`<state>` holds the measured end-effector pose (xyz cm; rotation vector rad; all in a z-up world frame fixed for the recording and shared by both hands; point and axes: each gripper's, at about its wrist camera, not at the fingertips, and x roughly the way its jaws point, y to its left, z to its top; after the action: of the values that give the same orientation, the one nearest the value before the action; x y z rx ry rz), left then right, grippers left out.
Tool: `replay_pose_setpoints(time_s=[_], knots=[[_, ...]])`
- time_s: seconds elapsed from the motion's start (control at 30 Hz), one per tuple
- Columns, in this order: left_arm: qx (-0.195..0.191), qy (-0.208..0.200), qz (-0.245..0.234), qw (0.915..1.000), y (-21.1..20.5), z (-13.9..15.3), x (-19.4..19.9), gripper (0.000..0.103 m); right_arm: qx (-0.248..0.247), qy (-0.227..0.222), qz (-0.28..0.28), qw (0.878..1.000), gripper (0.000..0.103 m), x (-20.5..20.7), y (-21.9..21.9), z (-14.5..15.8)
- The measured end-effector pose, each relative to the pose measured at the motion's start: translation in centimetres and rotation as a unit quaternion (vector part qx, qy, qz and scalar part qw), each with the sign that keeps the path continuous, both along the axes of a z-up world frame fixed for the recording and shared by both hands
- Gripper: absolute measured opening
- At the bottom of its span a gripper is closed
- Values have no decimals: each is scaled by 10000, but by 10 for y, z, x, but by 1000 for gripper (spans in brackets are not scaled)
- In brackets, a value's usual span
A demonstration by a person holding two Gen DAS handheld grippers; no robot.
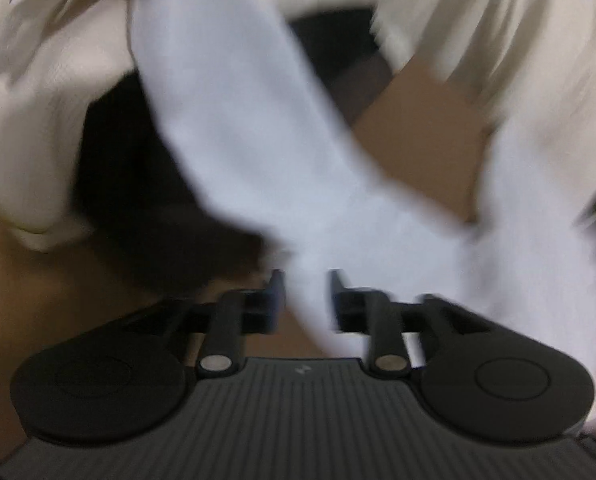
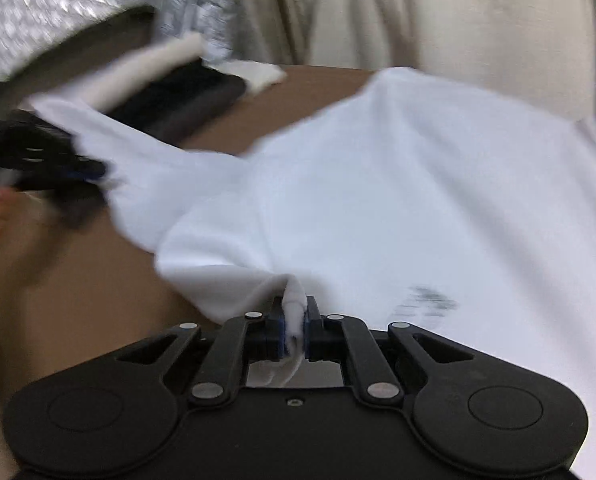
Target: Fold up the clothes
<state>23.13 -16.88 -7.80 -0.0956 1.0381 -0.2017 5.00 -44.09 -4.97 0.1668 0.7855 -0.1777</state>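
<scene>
The right gripper (image 2: pixel 294 322) is clamped on a bunched fold of the white garment (image 2: pixel 398 184), which spreads from there across the brown table (image 2: pixel 77 280). At the garment's far left edge, the left gripper (image 1: pixel 306 288) stands with its jaws parted; a strip of the cloth runs between them, though blur hides whether the pads press it. Beyond the garment lies a folded stack of dark and white clothes (image 2: pixel 185 88).

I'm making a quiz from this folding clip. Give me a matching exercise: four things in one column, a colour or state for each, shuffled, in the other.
1. white garment
2. right gripper
3. left gripper
4. table

a. brown and bare
b. jaws apart, cloth running between them
c. draped and stretched between both grippers
d. pinched shut on a bunched fold

Pairs: 1-c, 2-d, 3-b, 4-a
</scene>
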Motion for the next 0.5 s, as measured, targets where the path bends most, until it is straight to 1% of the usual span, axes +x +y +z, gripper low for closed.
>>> replay_pose_setpoints(time_s=[0.03,0.1,0.17,0.2,0.23,0.33,0.43,0.5], knots=[[207,-55,-22,9998,-8,-3,1,51,-89,41,-21,9999,9,-2,-2,-4],[594,-171,-64,9981,-23,-8,3,52,-171,83,-90,9998,9,-5,-3,-9],[-8,-137,-43,9999,-24,-9,8,58,-190,83,-155,9997,10,-4,1,-10],[-354,-102,-6,9993,-24,-11,13,66,-237,88,-166,9995,10,-5,4,-11],[-492,-80,69,9987,-27,-14,14,71,-303,91,-150,9994,10,-9,8,-11],[-251,-98,280,9992,-33,-26,21,71,-470,84,-26,9989,10,-13,10,-9],[-16,-254,442,9987,-33,-29,21,71,-489,165,40,9987,10,-11,5,-9],[40,-290,553,9980,-34,-26,23,72,-544,245,94,9982,10,-7,4,-9]])
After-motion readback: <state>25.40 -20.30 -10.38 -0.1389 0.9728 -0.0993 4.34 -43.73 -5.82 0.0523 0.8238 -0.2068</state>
